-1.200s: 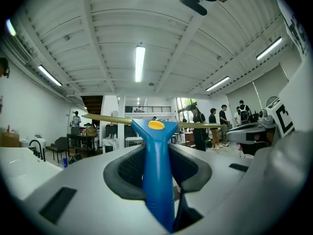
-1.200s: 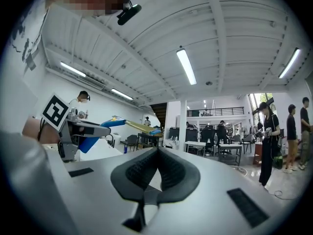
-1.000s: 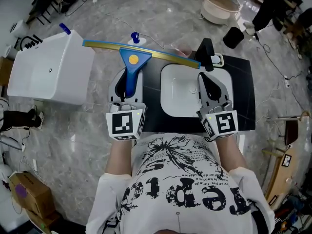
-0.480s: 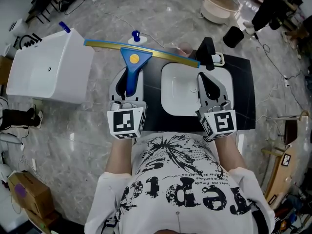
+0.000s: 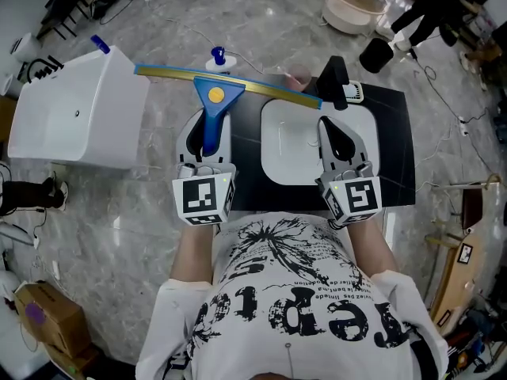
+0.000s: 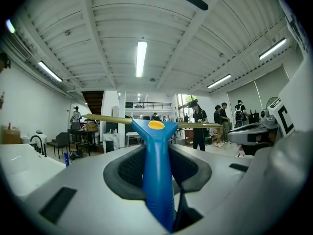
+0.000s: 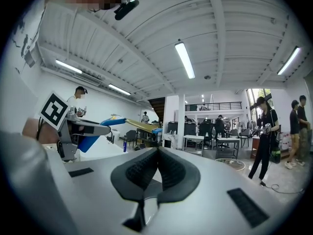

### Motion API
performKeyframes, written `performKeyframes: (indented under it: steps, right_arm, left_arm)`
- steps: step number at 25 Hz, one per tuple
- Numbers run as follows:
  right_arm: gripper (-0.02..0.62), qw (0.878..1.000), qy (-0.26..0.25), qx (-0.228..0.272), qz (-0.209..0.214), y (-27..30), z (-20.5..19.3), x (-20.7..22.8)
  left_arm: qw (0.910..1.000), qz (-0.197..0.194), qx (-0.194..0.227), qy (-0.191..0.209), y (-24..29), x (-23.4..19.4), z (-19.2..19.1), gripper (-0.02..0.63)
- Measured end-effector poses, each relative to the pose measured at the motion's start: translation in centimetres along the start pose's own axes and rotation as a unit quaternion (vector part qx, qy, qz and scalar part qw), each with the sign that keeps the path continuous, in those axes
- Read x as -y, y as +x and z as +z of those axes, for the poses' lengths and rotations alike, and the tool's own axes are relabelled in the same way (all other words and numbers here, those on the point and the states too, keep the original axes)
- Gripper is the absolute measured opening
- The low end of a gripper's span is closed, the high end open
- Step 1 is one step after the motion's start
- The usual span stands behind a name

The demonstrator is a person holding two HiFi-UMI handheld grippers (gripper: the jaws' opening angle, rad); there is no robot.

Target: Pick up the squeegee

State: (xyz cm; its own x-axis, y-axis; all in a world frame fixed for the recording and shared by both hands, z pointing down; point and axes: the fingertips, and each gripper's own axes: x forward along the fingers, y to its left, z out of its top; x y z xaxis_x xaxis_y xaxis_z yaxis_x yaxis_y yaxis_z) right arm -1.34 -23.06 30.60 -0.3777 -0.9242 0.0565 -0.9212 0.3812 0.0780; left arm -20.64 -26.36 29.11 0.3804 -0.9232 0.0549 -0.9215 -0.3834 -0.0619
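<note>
The left gripper (image 5: 204,137) has its jaws clamped on the squeegee (image 5: 215,97) handle, with the blade level across the head view's upper centre. The right gripper (image 5: 339,139) has its jaws pressed together, empty. Hold firmly so the long blade won't tip.

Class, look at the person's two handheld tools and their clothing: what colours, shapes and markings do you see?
The left tool and the right tool both have pale grey, rounded shells, with black ribbed pads on the inner faces. Each carries a white cube printed with black square markers. The person wears a white short-sleeved T-shirt with a black print.
</note>
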Motion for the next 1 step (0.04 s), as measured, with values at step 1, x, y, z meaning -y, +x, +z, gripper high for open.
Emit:
performKeyframes:
  steps: [1]
  right_arm:
    - [0.012, 1.0, 0.001, 0.0, -0.001, 0.05, -0.01, 0.01]
  left_arm:
    - [1.0, 0.0, 0.0, -0.001, 0.03, -0.09, 0.03, 0.14]
